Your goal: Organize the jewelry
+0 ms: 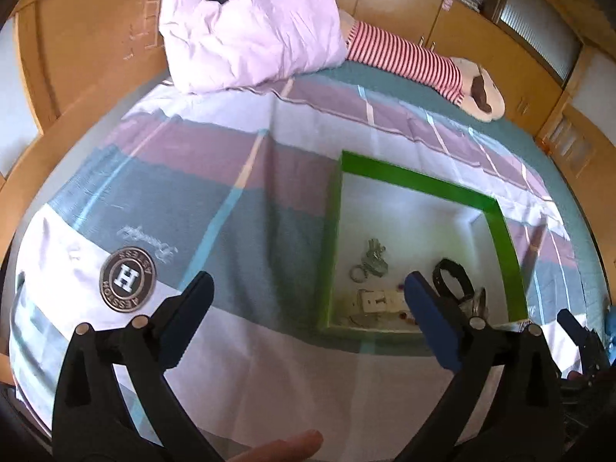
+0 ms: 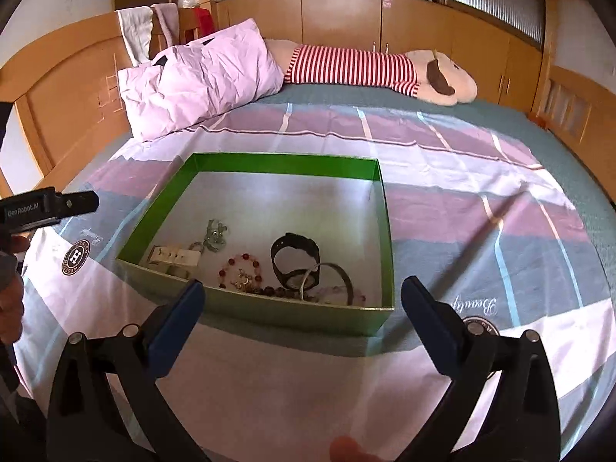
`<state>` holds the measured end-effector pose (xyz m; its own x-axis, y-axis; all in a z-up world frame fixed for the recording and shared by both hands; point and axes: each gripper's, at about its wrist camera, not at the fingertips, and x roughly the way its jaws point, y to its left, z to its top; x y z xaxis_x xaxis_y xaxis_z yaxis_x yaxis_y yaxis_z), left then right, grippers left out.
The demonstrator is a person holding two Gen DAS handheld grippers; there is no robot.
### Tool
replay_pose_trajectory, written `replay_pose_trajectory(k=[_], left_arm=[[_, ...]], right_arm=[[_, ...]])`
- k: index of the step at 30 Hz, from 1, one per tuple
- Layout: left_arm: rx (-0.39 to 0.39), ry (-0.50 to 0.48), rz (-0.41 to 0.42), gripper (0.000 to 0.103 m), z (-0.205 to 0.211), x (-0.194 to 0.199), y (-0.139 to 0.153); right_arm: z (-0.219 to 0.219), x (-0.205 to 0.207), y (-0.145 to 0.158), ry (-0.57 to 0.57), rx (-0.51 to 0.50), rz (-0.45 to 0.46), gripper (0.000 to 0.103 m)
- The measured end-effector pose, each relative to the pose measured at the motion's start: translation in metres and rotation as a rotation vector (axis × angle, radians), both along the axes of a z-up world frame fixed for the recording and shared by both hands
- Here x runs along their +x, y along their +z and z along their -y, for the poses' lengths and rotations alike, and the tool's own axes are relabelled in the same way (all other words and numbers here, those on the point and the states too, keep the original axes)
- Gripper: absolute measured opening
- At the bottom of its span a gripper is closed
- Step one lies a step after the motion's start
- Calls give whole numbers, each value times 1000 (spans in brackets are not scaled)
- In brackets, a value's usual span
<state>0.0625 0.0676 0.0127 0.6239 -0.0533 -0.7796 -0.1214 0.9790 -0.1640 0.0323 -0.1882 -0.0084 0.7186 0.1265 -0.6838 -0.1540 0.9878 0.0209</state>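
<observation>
Left gripper (image 1: pixel 308 292): jaws spread wide, nothing between them, hovering over the bed sheet just left of the box; its right finger overlaps the box's near left part in the left wrist view.
Right gripper (image 2: pixel 298 300): jaws spread wide, empty, held above the sheet in front of the box's near wall.
Box (image 2: pixel 254 304): green, open-topped, pale inside, sitting flat on the bed; all jewelry lies in its near half.
Black watch (image 2: pixel 294 260): strap looped, standing on edge near the middle of the box floor.
Red bead bracelet (image 2: pixel 240 271): lies flat just left of the watch, close to the near wall.
Silver chain (image 2: pixel 215 235): bunched heap toward the left side, behind the white card.
White card (image 2: pixel 175 258): lies at the near left corner, tilted; what's on it is too small to tell.
Bangle (image 2: pixel 331 281): thin dark ring just right of the watch, touching or overlapping it, can't tell which.
Bed sheet (image 2: pixel 442 200): checked pink, teal and white, round logo badge (image 1: pixel 128 279) printed left of the box.
Pillow (image 2: pixel 200 77): pink, crumpled, at the far left end of the bed.
Plush toy (image 2: pixel 385 69): red-and-white striped shirt, lying along the far edge, just right of the pillow.
</observation>
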Motion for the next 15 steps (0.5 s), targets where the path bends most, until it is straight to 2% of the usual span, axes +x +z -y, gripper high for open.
replay_pose_trajectory(k=[8,11,15], left_arm=[[159,-153,2,100,66,-10,-11],[182,-179,1,100,77,-12,-13],[173,-184,0,100,77,-13,-13]], right_arm=[[1,0,-6,-21,-44,-4,102],[1,3,-8,-33,-44,-12,102],[-2,4,-9,-35,-48,-9,102]])
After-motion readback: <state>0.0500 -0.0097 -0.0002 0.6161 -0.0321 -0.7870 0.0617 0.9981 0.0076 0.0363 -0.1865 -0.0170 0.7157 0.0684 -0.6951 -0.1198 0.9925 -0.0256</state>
